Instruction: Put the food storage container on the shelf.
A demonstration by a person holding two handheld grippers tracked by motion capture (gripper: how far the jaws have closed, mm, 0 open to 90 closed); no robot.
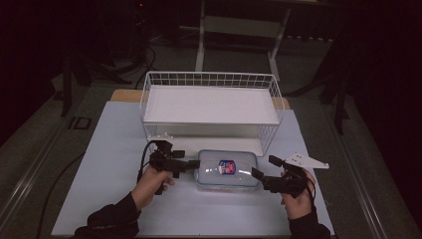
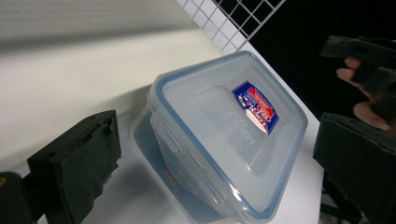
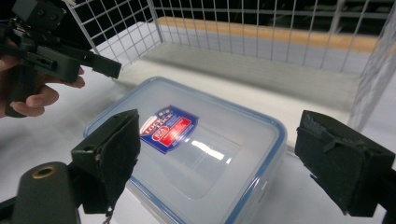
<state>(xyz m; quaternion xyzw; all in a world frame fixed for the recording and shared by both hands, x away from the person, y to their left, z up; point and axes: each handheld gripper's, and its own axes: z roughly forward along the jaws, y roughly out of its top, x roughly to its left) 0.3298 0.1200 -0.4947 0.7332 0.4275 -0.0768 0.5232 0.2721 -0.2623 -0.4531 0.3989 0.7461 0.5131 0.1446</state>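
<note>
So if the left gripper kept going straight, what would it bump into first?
Most likely the plastic box. The left gripper is open and points at the box's near end, which lies right ahead between its jaws.

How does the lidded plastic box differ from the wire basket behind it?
The plastic box is small, translucent and shut under a blue-rimmed lid with a label; the wire basket is larger, white, open-topped, with mesh walls. The box sits between both claws; the basket stands beyond them. Both are rectangular and rest on the table.

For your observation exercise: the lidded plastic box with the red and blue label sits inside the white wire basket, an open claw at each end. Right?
Not quite. The plastic box sits on the table in front of the wire basket, as the high view shows. The left claw and right claw are open.
</note>
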